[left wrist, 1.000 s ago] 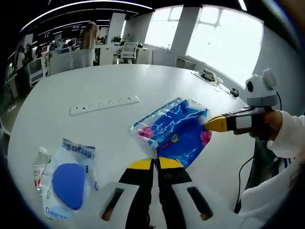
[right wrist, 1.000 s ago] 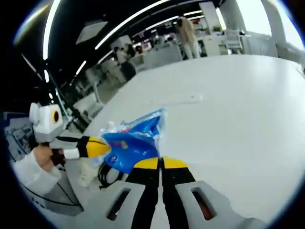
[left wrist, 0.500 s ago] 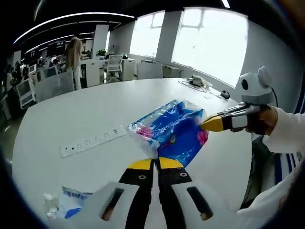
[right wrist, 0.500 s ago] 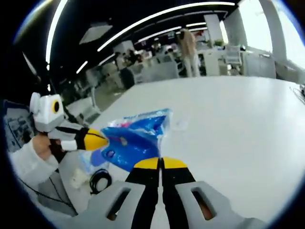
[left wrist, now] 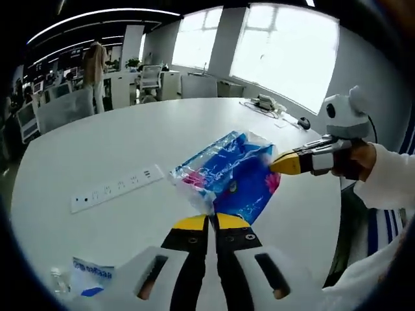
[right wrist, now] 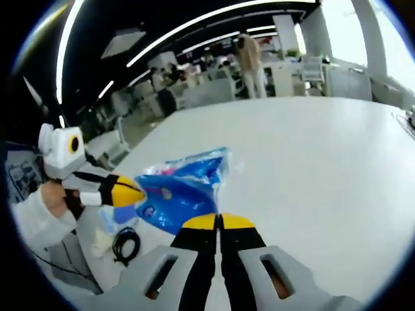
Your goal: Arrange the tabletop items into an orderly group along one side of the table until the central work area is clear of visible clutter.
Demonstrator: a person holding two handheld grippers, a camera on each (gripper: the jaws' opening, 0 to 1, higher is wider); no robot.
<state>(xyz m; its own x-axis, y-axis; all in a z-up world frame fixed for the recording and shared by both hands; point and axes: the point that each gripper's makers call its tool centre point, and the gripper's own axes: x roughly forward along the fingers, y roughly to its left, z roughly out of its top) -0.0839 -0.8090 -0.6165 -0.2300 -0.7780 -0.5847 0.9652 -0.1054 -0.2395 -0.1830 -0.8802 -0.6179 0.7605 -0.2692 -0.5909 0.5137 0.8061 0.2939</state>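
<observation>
A blue plastic packet with pink print [left wrist: 230, 175] hangs above the white table [left wrist: 97, 142], stretched between both grippers. My left gripper [left wrist: 211, 220] is shut on its near corner. My right gripper [left wrist: 279, 166] comes in from the right, held by a hand in a white sleeve, and is shut on the packet's far edge. In the right gripper view the same packet [right wrist: 181, 191] sits just beyond my right gripper [right wrist: 219, 221], and the left gripper [right wrist: 137, 193] pinches its left end.
A white power strip [left wrist: 117, 188] lies on the table left of the packet. A small white-and-blue pouch [left wrist: 87, 282] rests near the lower left edge. Small items and cables [left wrist: 266, 102] sit at the far rim. A coiled black cable [right wrist: 125, 245] shows under the packet.
Both grippers have kept their hold on the blue packet. The cameras have swung, so the white-and-blue pouch has slid toward the lower left of the left gripper view.
</observation>
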